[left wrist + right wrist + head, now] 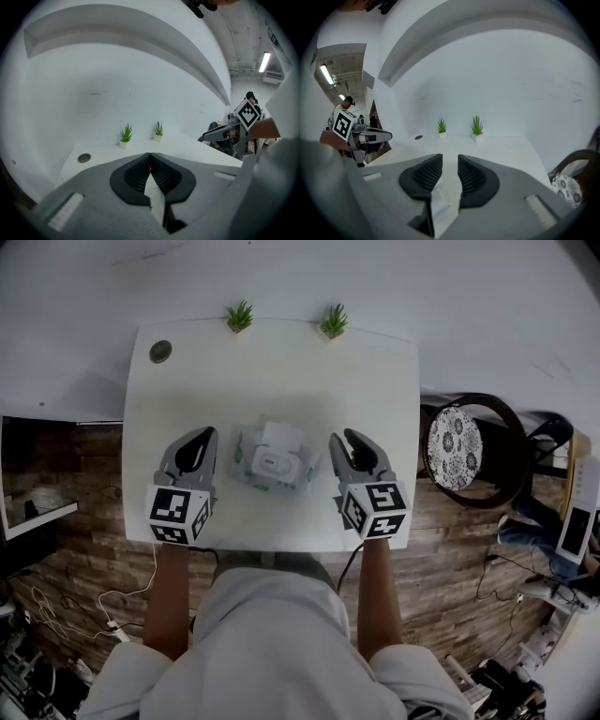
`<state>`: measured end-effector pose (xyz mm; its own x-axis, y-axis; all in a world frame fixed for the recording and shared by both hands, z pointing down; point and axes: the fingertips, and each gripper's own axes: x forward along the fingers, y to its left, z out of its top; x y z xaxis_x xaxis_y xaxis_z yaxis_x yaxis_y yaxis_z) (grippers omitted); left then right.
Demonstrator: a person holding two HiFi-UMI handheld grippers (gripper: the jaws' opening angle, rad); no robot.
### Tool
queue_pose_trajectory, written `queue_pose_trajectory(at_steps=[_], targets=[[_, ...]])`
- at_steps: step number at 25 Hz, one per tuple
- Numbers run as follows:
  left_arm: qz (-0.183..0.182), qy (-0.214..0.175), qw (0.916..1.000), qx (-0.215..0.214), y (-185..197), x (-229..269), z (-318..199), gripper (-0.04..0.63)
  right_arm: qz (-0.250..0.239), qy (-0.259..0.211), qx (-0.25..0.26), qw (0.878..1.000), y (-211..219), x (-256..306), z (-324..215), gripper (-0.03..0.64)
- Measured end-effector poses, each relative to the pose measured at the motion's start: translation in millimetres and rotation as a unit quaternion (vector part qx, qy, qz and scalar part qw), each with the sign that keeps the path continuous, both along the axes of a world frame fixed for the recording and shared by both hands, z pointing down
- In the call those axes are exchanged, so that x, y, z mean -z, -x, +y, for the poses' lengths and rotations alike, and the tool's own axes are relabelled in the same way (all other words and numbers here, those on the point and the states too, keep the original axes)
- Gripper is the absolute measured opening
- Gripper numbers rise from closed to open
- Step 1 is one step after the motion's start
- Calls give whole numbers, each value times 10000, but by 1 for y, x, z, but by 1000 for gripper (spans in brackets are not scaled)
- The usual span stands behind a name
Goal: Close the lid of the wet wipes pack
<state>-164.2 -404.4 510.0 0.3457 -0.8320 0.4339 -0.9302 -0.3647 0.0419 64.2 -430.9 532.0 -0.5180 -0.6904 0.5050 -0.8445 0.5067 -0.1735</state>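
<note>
Head view: the pack (pixel 270 465) lies at frame centre with its lid (pixel 281 436) seemingly still flipped open, so I judge nothing done yet. Your left gripper (pixel 194 454) and right gripper (pixel 357 454) flank it, apart from it.

Left gripper view: jaws meet at the tips, empty.

Right gripper view: jaws narrowly apart, empty. The whole closing is left.

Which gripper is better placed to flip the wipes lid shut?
Right, narrowly. The right gripper sits a little nearer the open lid than the left gripper; both flank the pack without touching it.
</note>
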Motion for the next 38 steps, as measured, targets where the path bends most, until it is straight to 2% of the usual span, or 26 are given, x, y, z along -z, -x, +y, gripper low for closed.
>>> queue_pose_trajectory(at_steps=[9,18,25,32,38], targets=[[85,366,9993,-42,-4,-40,1,8,70,417,286,9987,16,-41,5,109],[59,604,9980,-165,-8,-61,-1,8,247,724,1084,9912,42,-68,-6,109],[54,703,9972,-261,-15,-69,0,8,357,1132,2152,9693,72,-88,-5,109],[43,742,9968,-281,-18,-73,-1,8,459,1324,2726,9519,93,-102,-14,109],[15,767,9965,-320,-22,-75,0,8,579,1728,3258,9277,99,-115,-14,109]])
